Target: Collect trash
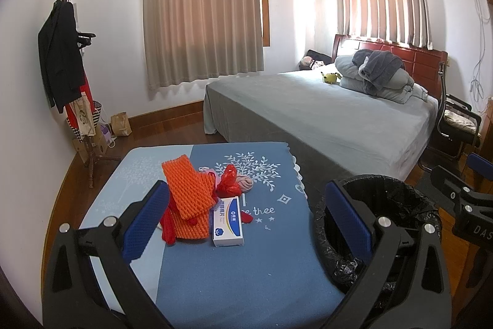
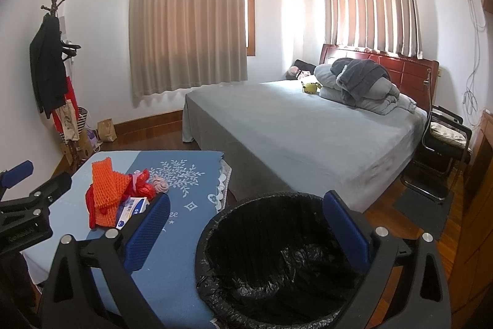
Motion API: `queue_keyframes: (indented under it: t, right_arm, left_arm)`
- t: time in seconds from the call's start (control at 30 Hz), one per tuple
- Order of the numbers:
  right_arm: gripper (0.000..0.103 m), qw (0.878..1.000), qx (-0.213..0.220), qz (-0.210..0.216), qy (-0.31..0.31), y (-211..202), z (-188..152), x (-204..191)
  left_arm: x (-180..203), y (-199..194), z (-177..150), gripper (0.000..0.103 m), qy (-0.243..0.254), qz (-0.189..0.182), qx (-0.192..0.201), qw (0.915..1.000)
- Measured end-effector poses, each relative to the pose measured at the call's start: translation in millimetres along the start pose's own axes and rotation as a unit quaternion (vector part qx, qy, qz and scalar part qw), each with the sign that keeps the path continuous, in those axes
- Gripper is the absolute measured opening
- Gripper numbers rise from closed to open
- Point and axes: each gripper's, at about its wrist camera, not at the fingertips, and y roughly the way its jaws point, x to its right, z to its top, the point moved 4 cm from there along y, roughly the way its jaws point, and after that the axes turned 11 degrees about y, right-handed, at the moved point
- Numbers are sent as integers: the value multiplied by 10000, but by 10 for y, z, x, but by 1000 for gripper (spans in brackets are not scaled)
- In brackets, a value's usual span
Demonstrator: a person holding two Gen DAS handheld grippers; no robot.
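Observation:
On the blue-clothed table (image 1: 234, 267) lies a heap of trash: orange foam netting (image 1: 188, 193), a red plastic bag (image 1: 228, 182), a pink crumpled wad (image 1: 245, 184) and a white-and-blue carton (image 1: 227, 221). My left gripper (image 1: 246, 218) hangs open above the table's near side, short of the heap, with nothing between its fingers. A bin lined with a black bag (image 2: 277, 261) stands right of the table. My right gripper (image 2: 246, 227) is open over the bin's mouth and holds nothing. The same heap (image 2: 114, 193) shows at the left of the right wrist view.
A grey bed (image 1: 323, 116) with folded bedding stands behind the table and bin. A coat stand (image 1: 66, 67) with dark clothes and several bags fills the left corner. A black chair (image 2: 443, 150) and dark mat sit at the right on the wood floor.

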Motion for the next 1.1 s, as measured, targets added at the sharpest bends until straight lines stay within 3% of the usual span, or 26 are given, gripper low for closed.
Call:
queue_keyframes:
  t: [1.1]
  right_arm:
    - [97, 10000, -35, -4, 15, 16, -53, 6]
  left_arm:
    - [0, 2, 0, 98, -1, -1, -7, 10000]
